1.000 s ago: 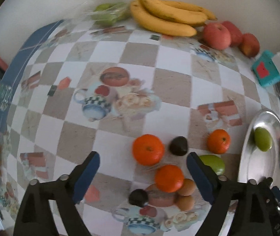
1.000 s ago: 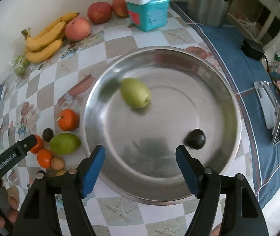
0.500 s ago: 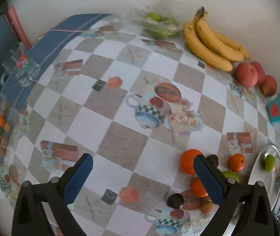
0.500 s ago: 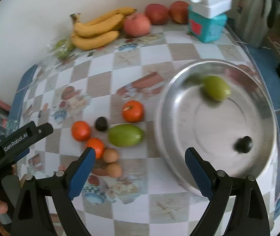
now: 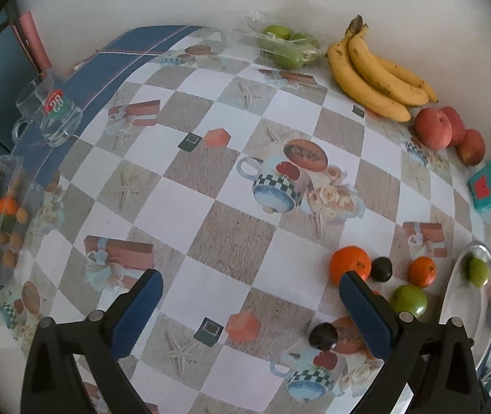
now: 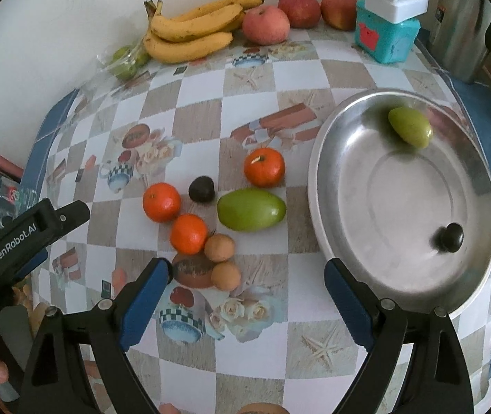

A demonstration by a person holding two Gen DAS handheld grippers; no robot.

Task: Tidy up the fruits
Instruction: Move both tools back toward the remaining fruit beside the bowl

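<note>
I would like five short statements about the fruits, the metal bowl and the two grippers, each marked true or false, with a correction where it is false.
1. The metal bowl holds two fruits: a green one and a small dark one. True.
2. Three oranges lie on the table outside the bowl. True: one, another and a third.
3. The right gripper is shut on an orange. False: it is open and holds nothing.
4. The bananas lie in the bowl. False: they lie at the wall, beside the apples.
5. The left gripper is open and empty. True.
</note>
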